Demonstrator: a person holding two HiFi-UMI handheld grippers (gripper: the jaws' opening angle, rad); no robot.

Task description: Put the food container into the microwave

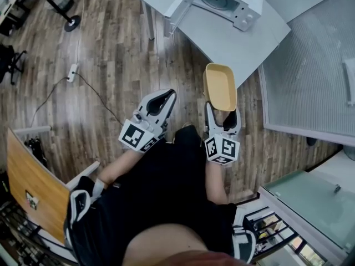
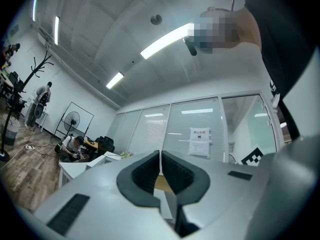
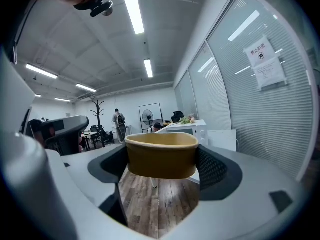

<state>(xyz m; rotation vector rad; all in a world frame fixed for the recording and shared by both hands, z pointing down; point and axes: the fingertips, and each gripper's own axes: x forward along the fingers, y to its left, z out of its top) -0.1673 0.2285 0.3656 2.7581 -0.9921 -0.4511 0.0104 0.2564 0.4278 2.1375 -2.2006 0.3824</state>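
A yellow-brown rectangular food container (image 1: 220,86) is clamped between the jaws of my right gripper (image 1: 223,115), held out in front of me above the wooden floor. The same container (image 3: 161,154) fills the middle of the right gripper view, empty and level. The white microwave (image 1: 222,1) stands on a white table (image 1: 238,40) ahead, its door (image 1: 178,4) swung open to the left, turntable visible inside. My left gripper (image 1: 159,102) is held beside the right one, jaws shut with nothing between them (image 2: 160,171).
A glass partition with blinds (image 1: 310,76) runs along the right. A power strip and cable (image 1: 72,72) lie on the floor at left. A wooden board (image 1: 30,184) leans at lower left. A person's black-clothed body fills the bottom of the head view.
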